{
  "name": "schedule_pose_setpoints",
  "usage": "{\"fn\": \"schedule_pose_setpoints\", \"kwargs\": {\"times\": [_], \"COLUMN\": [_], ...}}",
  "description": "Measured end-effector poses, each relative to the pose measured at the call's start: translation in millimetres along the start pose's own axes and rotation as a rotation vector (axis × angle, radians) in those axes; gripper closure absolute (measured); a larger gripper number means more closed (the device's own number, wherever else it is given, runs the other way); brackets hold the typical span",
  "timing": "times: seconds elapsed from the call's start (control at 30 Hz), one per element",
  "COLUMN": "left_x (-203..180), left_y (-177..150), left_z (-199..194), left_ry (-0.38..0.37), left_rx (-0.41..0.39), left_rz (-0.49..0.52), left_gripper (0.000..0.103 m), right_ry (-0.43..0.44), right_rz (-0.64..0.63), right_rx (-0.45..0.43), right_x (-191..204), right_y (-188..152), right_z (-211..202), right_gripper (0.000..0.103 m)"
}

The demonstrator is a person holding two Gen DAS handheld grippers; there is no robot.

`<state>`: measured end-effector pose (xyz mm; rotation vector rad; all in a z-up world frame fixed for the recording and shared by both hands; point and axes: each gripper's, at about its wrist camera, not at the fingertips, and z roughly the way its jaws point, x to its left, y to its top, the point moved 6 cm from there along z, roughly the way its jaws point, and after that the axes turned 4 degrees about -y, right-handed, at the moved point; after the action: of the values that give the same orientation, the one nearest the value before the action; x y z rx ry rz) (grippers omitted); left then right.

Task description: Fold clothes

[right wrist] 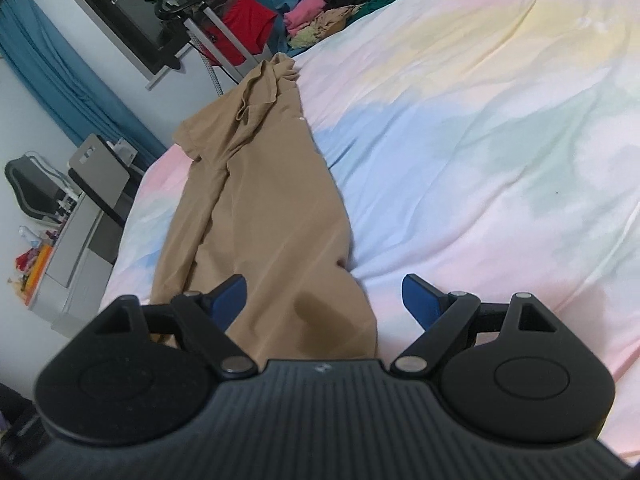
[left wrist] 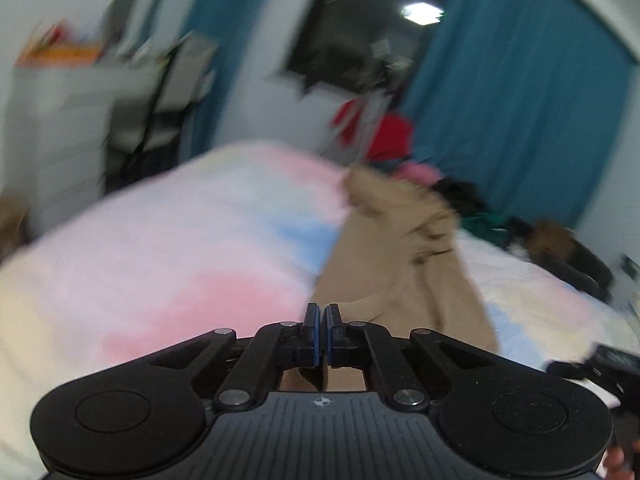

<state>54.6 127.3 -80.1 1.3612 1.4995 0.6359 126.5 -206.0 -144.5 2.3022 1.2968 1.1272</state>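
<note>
Your tan shirt (right wrist: pixel 256 200) lies on the bed as a long, narrow strip, running in the right wrist view from the lower centre of the frame up to the upper centre, where its crumpled collar end reaches the edge of the bed. It rests on a pastel bedspread (right wrist: pixel 460 140) with pink, blue, yellow and green patches.

Your right claw (right wrist: pixel 324 296) stands wide open over the near end of the shirt. The cloth passes between the blue pads (right wrist: pixel 230 294), which do not press on it; the left pad sits over the fabric and the right pad over bare bedspread.

Your left claw (left wrist: pixel 321 334) has its two blue pads brought together at the lower centre of its own blurred view. The shirt (left wrist: pixel 400 264) lies just beyond and beneath the tips there, but you cannot tell from that picture whether any cloth is caught between them. The same bedspread (left wrist: pixel 160 264) fills the left of that frame.

Farther out, at the top of the right wrist view, a heap of clothes (right wrist: pixel 340 4) in pink, black and green sits at the far edge of the bed. A red garment (right wrist: pixel 248 20) hangs beyond it, near blue curtains (right wrist: pixel 52 76) in the upper left.
</note>
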Motion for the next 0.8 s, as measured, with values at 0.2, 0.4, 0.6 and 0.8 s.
{"fn": "schedule_pose_setpoints", "kwargs": {"times": [0.2, 0.4, 0.6, 0.8], "left_x": [-66.5, -107.9, -113.0, -84.3], "left_y": [-12.8, -48.6, -78.1, -66.4], "left_z": [-13.8, 2.5, 44.8, 34.4], "left_ry": [-0.252, -0.373, -0.39, -0.413], "left_rx": [-0.026, 0.12, 0.34, 0.333], "left_rz": [0.285, 0.464, 0.461, 0.281], "left_gripper": [0.1, 0.1, 0.095, 0.044], "right_ry": [-0.002, 0.005, 0.014, 0.034], "right_rz": [0.021, 0.027, 0.002, 0.028], "right_rx": [0.007, 0.027, 0.06, 0.102], "right_x": [-5.0, -5.4, -0.6, -3.4], "right_y": [1.1, -0.6, -6.6, -12.6], "right_z": [0.4, 3.6, 7.1, 6.9], "right_gripper": [0.017, 0.017, 0.017, 0.017]}}
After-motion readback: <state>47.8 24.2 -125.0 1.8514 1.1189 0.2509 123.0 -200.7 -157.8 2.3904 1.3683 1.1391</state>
